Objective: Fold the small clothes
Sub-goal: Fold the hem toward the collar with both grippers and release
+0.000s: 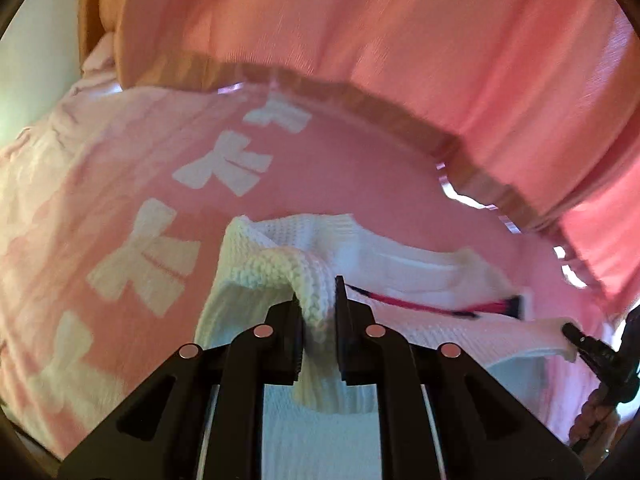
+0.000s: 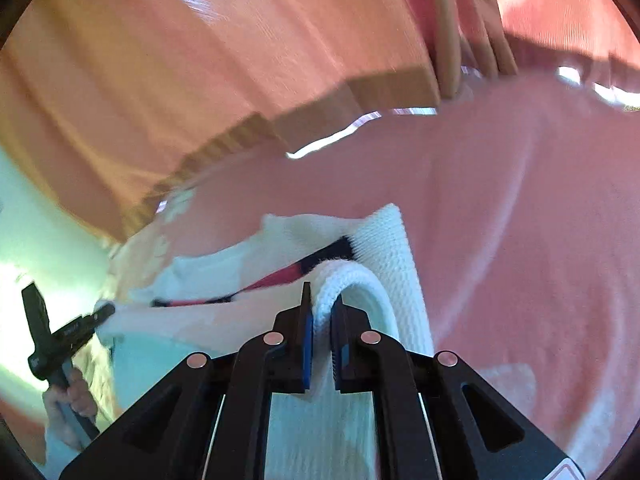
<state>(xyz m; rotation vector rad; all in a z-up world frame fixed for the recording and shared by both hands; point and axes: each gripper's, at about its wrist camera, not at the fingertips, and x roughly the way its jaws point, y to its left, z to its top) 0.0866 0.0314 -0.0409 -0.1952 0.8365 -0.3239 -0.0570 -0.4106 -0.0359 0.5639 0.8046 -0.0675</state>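
While both tools clamp bunched folds of it, the white knitted garment (image 1: 280, 264) stretches across the lower middle of each frame, its long axis running left to right between them. Its chunky ribbed weave shows clearly, with a thin pink and dark stripe (image 1: 416, 304) along the span. Left tool (image 1: 318, 316) and right tool (image 2: 320, 320) each pinch a thick edge. Beneath lies a pink cloth (image 1: 360, 168) with pale bow shapes (image 1: 148, 256), soft curtains (image 1: 400, 20) behind
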